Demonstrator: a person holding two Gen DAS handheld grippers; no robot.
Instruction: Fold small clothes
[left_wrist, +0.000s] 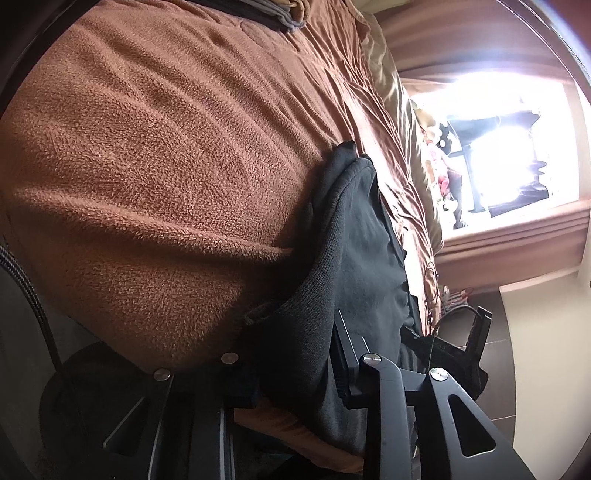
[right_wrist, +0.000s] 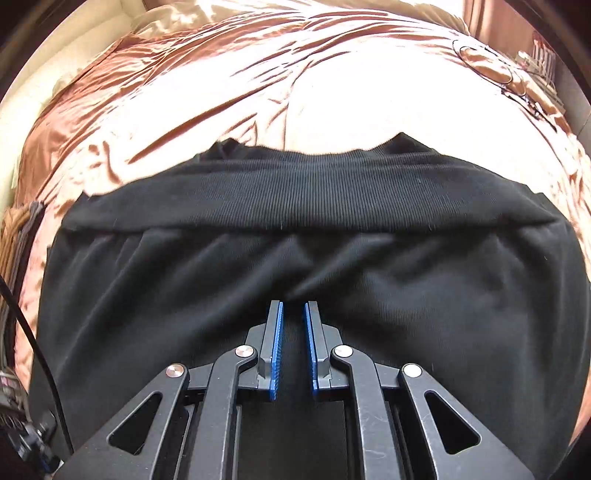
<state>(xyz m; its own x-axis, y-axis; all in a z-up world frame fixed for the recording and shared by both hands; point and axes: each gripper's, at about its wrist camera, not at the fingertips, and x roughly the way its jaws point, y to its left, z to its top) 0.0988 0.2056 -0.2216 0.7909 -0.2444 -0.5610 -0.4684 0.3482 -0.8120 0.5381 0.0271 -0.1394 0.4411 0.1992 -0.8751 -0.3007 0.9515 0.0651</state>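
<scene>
Black garment spread on a rust-brown bedspread.
Right gripper, at six o'clock, has its blue pads nearly together over the cloth, pinching nothing visible. Left gripper is clamped on the garment's ribbed hem.

A home bedroom. A bed fills both views, spread with a brown fleece blanket and a shiny copper satin sheet. Far right, a bright window in a wood frame; folded clothes stacked at the far end.
</scene>
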